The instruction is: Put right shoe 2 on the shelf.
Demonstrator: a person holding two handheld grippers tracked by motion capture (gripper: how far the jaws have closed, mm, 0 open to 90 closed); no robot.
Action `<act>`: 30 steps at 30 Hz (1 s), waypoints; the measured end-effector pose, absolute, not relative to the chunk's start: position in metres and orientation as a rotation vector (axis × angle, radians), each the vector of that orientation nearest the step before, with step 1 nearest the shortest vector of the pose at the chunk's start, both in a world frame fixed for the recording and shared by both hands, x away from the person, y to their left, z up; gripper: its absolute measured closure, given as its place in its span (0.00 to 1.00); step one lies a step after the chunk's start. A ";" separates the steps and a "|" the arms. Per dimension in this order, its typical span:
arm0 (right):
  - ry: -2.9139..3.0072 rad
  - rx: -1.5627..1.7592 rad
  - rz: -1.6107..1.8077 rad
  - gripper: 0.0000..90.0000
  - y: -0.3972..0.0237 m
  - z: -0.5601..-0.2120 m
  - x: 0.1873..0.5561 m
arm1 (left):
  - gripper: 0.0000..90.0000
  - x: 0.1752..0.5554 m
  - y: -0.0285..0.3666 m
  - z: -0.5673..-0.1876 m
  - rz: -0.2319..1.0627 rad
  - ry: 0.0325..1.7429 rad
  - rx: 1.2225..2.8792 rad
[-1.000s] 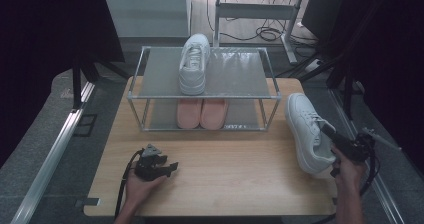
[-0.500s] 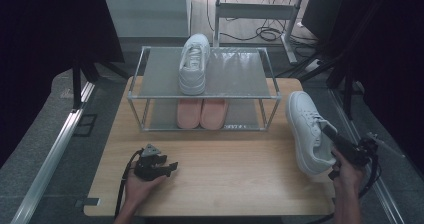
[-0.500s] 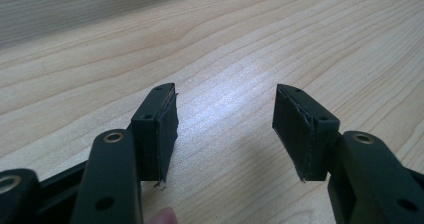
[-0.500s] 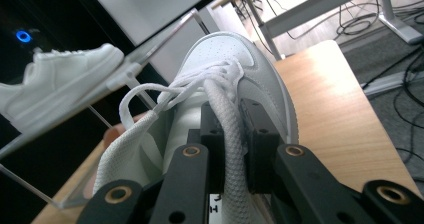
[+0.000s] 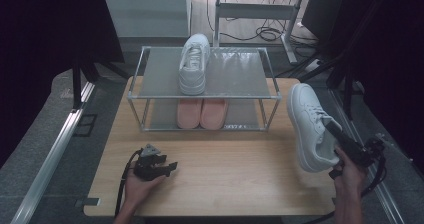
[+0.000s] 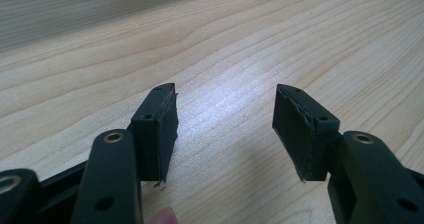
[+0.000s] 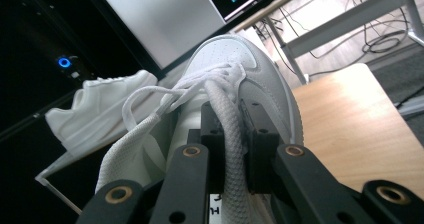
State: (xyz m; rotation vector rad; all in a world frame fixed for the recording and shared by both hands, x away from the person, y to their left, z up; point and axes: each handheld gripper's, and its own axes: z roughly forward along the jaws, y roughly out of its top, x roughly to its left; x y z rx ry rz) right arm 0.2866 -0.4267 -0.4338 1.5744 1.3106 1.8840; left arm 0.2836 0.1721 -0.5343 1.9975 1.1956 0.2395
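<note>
A white sneaker (image 5: 307,124) hangs tilted over the table's right edge, toe pointing away. My right gripper (image 5: 334,130) is shut on it. In the right gripper view the jaws (image 7: 232,129) pinch a padded white strip at the mouth of the sneaker (image 7: 250,69), just below the laces. A second white sneaker (image 5: 194,64) lies on the top shelf of a metal rack (image 5: 240,74), and it appears as the far sneaker (image 7: 105,109) in the right gripper view. A pink pair (image 5: 202,113) sits on the lower shelf. My left gripper (image 5: 170,166) rests on the table, open (image 6: 225,119) and holding nothing.
The wooden table (image 5: 240,179) has bare room in front of the rack. Desk legs and cables (image 5: 270,31) lie on the floor beyond. A metal rail (image 5: 55,149) runs along the left side, and dark stands (image 5: 345,69) rise at the right.
My right gripper has lifted the white sneaker a little and carried it slightly away from the table's near edge. The left gripper has stayed where it was.
</note>
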 end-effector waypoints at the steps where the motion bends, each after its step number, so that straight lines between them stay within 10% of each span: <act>1: 1.305 1.568 1.893 0.91 -0.426 -0.432 0.286 | 0.49 0.284 0.172 -0.534 0.240 1.195 1.998; 30: 1.215 1.461 2.058 0.91 -0.402 -0.380 0.303 | 0.49 0.284 0.170 -0.535 0.232 1.197 1.995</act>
